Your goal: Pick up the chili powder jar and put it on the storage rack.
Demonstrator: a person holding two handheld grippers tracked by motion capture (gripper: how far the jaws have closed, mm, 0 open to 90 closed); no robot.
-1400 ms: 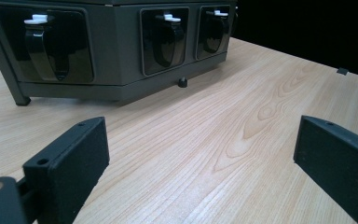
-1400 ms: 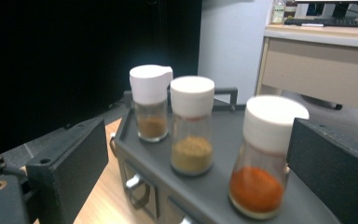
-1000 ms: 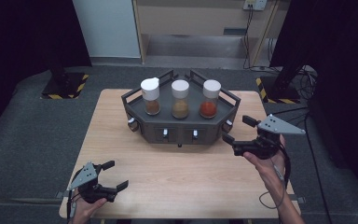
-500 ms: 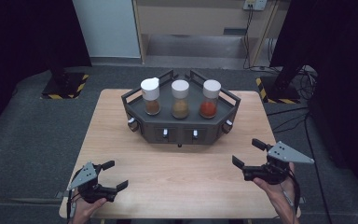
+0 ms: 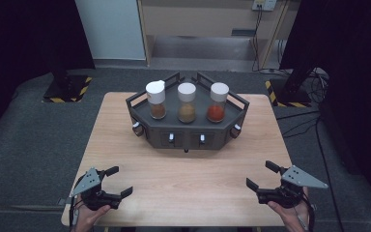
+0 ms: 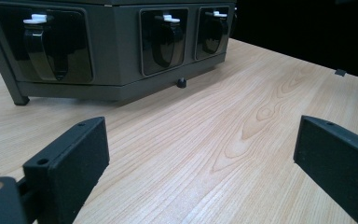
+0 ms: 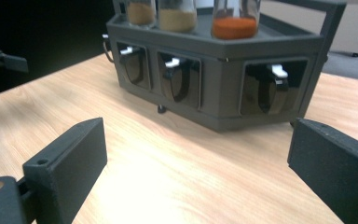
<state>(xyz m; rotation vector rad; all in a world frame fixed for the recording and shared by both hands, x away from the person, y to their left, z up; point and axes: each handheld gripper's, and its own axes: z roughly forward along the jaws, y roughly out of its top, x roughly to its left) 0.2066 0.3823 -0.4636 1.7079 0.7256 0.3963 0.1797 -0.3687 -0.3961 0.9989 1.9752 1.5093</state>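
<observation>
Resting low at the table's near edge, left gripper (image 5: 117,184) and right gripper (image 5: 261,177) both gape wide, empty. Risk: careless reach toppling spice jars (image 5: 187,102) on dark rack (image 5: 142,121).

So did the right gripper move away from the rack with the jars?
Yes. The right gripper has drawn back from the dark rack toward the near edge of the table, where it now hovers with jaws open and empty.

Your table (image 5: 183,176) is pale wood with smooth, visible grain, the rack (image 5: 188,133) is matt dark grey plastic with glossy black inset panels, its three jars (image 5: 187,102) are clear with white caps, and your gripper pads (image 6: 77,154) look matt black and rubbery.
</observation>
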